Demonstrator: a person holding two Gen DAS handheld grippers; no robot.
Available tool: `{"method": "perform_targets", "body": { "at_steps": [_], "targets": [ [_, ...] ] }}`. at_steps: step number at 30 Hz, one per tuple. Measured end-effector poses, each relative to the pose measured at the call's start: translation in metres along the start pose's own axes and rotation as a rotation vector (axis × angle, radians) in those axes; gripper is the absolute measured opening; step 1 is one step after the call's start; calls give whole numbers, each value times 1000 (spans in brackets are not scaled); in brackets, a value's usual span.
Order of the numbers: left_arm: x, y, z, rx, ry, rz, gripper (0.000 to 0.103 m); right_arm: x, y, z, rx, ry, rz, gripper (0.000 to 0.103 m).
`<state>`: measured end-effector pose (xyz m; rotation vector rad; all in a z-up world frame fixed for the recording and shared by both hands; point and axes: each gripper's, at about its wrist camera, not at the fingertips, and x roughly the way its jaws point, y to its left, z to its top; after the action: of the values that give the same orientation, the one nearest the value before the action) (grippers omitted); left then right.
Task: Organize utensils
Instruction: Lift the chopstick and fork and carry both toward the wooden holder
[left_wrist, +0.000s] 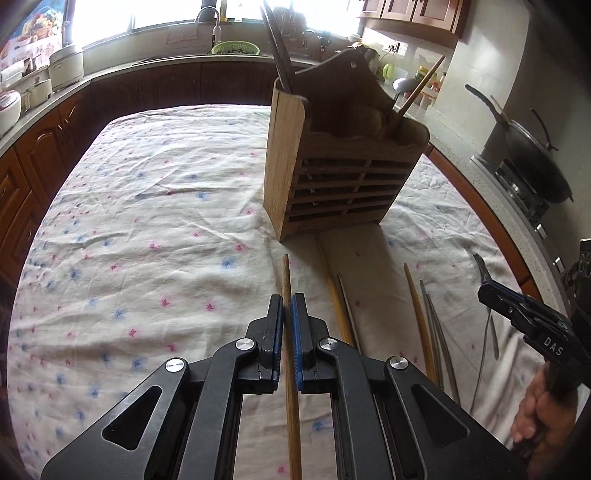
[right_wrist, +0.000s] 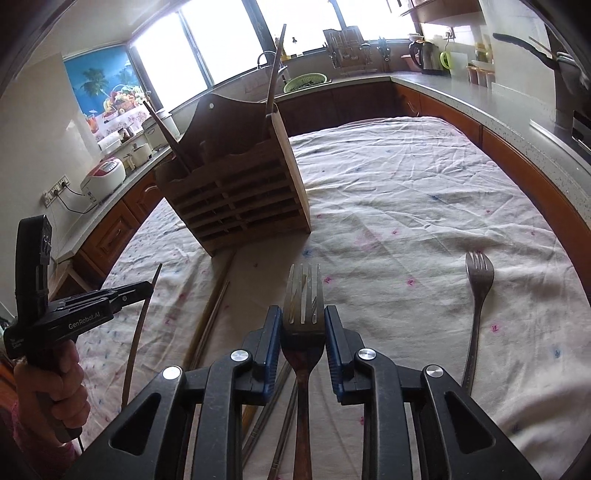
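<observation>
My left gripper (left_wrist: 287, 301) is shut on a wooden chopstick (left_wrist: 286, 273) that runs between its blue pads and points toward the wooden utensil holder (left_wrist: 332, 184). My right gripper (right_wrist: 303, 314) is shut on a metal fork (right_wrist: 303, 291), tines forward, held above the cloth. In the right wrist view the holder (right_wrist: 240, 188) stands ahead and left, with chopsticks sticking out of its top. The left gripper (right_wrist: 149, 288) appears there at the left with the thin chopstick (right_wrist: 142, 321) hanging from it. The right gripper (left_wrist: 484, 284) shows at the right edge of the left wrist view.
Several chopsticks (left_wrist: 419, 317) and thin metal sticks (left_wrist: 437, 332) lie on the floral cloth (left_wrist: 147, 221) before the holder. A second fork (right_wrist: 476, 295) lies on the cloth at the right. Counters with appliances, a sink and a wok (left_wrist: 532, 155) ring the table.
</observation>
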<state>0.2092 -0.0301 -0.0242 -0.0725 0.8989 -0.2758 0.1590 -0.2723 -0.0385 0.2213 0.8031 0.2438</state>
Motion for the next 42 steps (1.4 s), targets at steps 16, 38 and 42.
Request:
{"method": "perform_targets", "body": {
  "at_steps": [16,38,42],
  "targets": [
    [-93,5,-1,-53,-198,-79,4,-53,22,14,-30,-138,28,23],
    [-134,11,18,-87,-340,-93,3,-71,36,35,-42,-213,72,23],
    [-138,11,23,-84,-358,-95,0,-70,37,41,-44,-221,79,23]
  ]
}}
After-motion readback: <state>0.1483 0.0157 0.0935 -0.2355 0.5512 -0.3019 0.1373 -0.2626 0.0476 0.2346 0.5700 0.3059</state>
